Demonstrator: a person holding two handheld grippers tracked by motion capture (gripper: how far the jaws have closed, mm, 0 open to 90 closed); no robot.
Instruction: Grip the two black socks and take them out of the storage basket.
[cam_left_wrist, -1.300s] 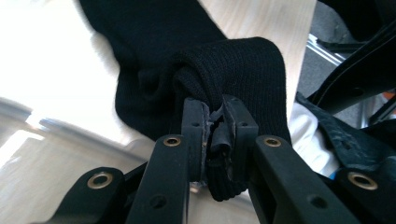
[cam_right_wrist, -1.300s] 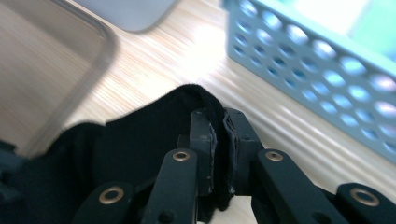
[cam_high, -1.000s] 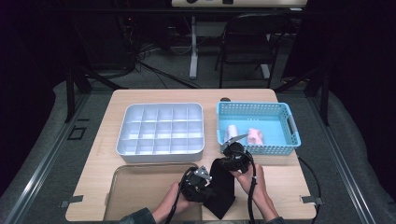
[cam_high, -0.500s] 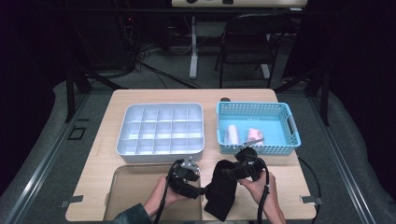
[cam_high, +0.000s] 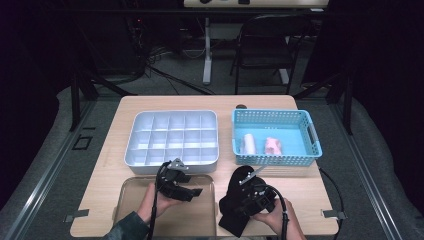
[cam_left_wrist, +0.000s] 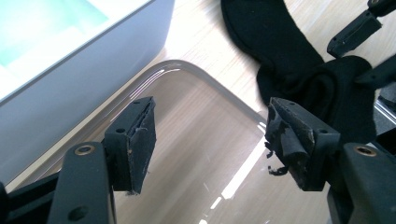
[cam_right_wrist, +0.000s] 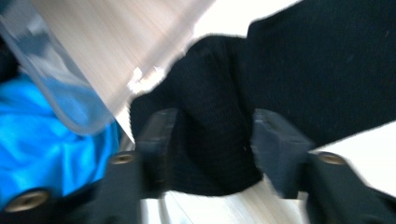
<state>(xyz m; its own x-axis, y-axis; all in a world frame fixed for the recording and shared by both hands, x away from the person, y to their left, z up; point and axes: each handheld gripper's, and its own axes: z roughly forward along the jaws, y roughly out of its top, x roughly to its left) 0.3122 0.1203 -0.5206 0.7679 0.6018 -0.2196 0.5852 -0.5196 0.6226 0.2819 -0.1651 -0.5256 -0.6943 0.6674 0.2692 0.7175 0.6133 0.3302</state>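
A black sock (cam_high: 232, 220) lies crumpled on the table near the front edge, just right of the clear tray (cam_high: 130, 200). My right gripper (cam_high: 237, 197) sits on it. In the right gripper view its jaws have just been closing, and the gripper (cam_right_wrist: 210, 135) now pinches a fold of the sock (cam_right_wrist: 327, 56) between its pads. My left gripper (cam_high: 189, 185) hovers over the clear tray, apart from the sock. Its jaws have just been opening, and the gripper (cam_left_wrist: 210, 135) stands wide with nothing between them. Beyond it is the tray rim (cam_left_wrist: 210, 79), and the sock (cam_left_wrist: 280, 42) lies past that.
A grey compartment tray (cam_high: 135, 155) stands behind the clear tray. To the right, a blue basket (cam_high: 275, 160) holds a white roll (cam_high: 248, 144) and a pink item (cam_high: 272, 145). The table's front edge is close behind both hands.
The left gripper has let go of the sock, opened, and drawn left over the clear tray. The right gripper has come toward the front edge and now grips the sock.
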